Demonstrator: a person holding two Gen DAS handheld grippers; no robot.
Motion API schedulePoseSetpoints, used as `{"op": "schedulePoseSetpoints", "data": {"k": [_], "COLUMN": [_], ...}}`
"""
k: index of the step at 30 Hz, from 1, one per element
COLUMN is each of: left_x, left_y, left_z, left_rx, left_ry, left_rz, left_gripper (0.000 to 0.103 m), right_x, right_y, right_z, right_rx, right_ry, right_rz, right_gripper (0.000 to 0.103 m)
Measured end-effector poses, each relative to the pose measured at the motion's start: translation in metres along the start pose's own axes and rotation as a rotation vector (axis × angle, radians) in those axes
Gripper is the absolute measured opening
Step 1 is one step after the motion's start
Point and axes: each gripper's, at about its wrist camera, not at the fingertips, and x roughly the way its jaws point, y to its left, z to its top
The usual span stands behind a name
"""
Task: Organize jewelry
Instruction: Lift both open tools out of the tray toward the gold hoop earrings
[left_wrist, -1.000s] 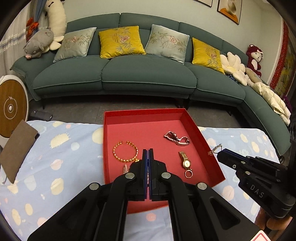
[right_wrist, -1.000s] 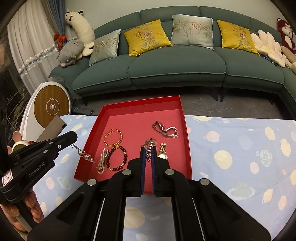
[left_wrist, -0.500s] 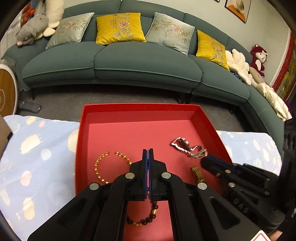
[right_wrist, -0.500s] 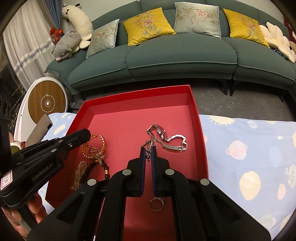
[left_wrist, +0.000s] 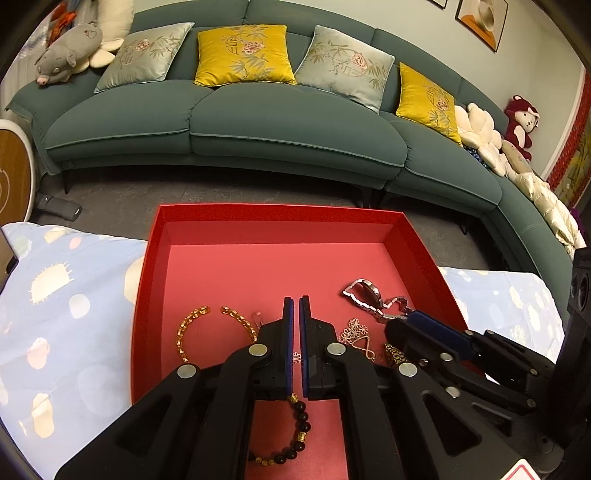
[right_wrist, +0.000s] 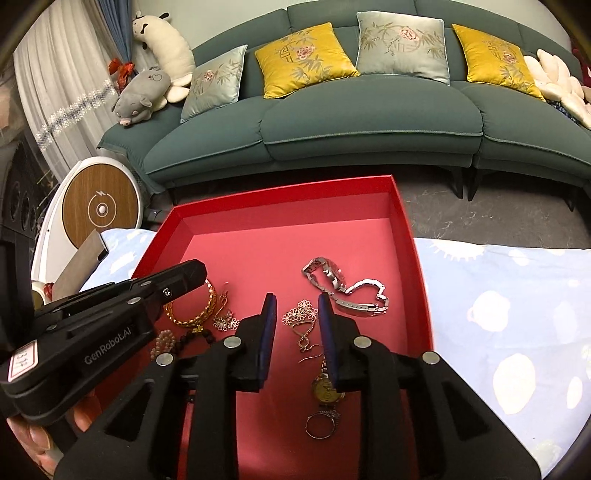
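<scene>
A red tray (right_wrist: 404, 236) is sitting on a worktop covered with a pale blue spotted cloth (right_wrist: 509, 295), its far edge reaching the worktop's far edge, beyond which a green sofa (right_wrist: 369, 122) is standing across a strip of grey floor. The far half of the tray is lying bare; all the jewelry is crowding the near half.

The right claw (right_wrist: 295, 301) is hanging over the tray's middle, its jaws opening and standing narrowly apart, with a flower earring (right_wrist: 301, 314) lying on the tray floor between them, not pressed by either pad. A silver watch (right_wrist: 343, 286) is lying just past it toward the right wall, its band running from far-left to near-right. A gold watch (right_wrist: 325, 389) is lying lengthwise toward the near edge, a ring (right_wrist: 320, 424) just nearer.

The left claw (left_wrist: 295, 304) is hovering over the tray's near-left part, jaws nearly closed with only a thin slit; whether it is gripping anything cannot be told. A gold bracelet (left_wrist: 192, 332) is lying open by the left wall, and a dark bead bracelet (left_wrist: 295, 432) is curving toward the near edge.
</scene>
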Motion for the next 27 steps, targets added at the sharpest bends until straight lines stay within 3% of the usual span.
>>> {"op": "schedulePoseSetpoints", "data": {"k": [6,12,18,27], "left_x": [-0.016,-0.074,-0.138,-0.189], "left_y": [-0.001,-0.007,-0.003,0.004], "left_z": [0.005,0.003,-0.038,-0.105], "left_rx": [0.011,0.039,0.061,0.047], "left_ry": [-0.004,-0.019,-0.029,0.031], "left_rz": [0.026,0.051,0.100,0.159], "left_gripper": [0.003,0.003,0.019,0.020], "right_x": [-0.015,-0.071,-0.129,-0.165], "right_y": [0.001,0.019,0.033,0.075], "right_z": [0.004,0.000,-0.038,-0.108], "right_rx": [-0.011,-0.068,-0.078,-0.120], "right_ry": [-0.013,-0.011,0.042,0.123], "right_rz": [-0.039,-0.084,-0.075,-0.093], "right_gripper": [0.023,0.023,0.023,0.023]}}
